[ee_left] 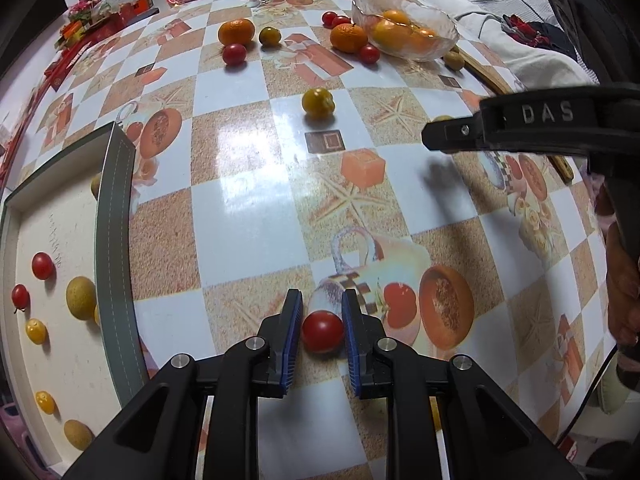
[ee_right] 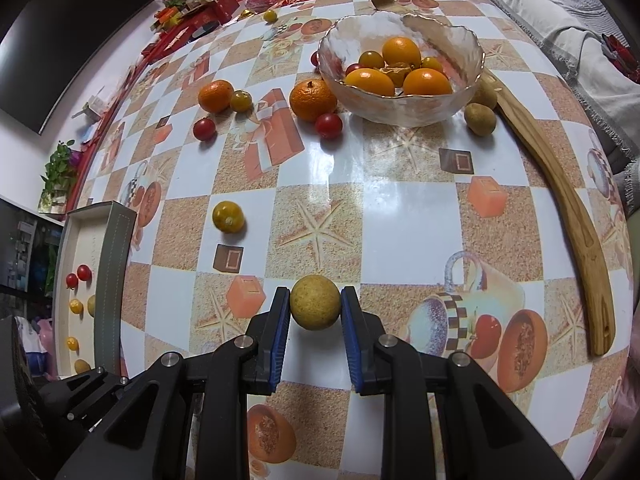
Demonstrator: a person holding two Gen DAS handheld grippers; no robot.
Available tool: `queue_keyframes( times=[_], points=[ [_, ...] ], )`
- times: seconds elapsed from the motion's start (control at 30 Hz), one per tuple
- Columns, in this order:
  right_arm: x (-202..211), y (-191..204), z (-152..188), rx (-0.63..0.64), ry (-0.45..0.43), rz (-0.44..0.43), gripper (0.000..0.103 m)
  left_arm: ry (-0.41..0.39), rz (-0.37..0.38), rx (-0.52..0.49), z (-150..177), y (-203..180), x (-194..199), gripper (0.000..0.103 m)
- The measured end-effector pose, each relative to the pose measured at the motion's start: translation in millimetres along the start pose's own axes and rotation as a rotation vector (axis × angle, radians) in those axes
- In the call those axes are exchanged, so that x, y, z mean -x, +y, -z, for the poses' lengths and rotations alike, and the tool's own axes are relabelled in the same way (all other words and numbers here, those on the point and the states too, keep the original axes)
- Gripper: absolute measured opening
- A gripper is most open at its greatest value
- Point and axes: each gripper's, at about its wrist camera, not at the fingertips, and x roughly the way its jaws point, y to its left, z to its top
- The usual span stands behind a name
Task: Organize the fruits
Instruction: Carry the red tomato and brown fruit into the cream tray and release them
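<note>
Left wrist view: left gripper (ee_left: 322, 334) clenched on a red cherry tomato (ee_left: 322, 331), pads touching both sides, tomato low over the table (ee_left: 240, 184). Box tray (ee_left: 60, 280) lies to its left, nearer this arm; long axis runs front to back. Tray holds cherry tomatoes, small yellow fruits, brownish round ones. Right wrist view: right gripper (ee_right: 315, 312) grasping a tan round fruit (ee_right: 315, 307) between blue pads, above the table. Glass bowl (ee_right: 400, 108) straight ahead, well apart, holds oranges and small fruits. Loose oranges, tomatoes beside bowl. Wooden utensil (ee_right: 576, 216) at right.
</note>
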Motion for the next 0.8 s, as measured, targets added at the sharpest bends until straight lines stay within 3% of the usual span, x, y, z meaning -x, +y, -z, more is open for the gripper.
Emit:
queue_keyframes(
  times=[0.17,0.43,0.8],
  points=[
    [1,5,2,0.003,0.002,-0.002,0.028,-0.018,-0.030,-0.025,7,-5,2,0.022],
    [8,12,5,0.008,-0.001,-0.010,0.028,0.000,0.049,0.057,5,12,8,0.021],
    [18,36,11,0.046,0.006,-0.023,0.028,-0.053,0.062,0.113,3,38,40,0.021]
  ],
)
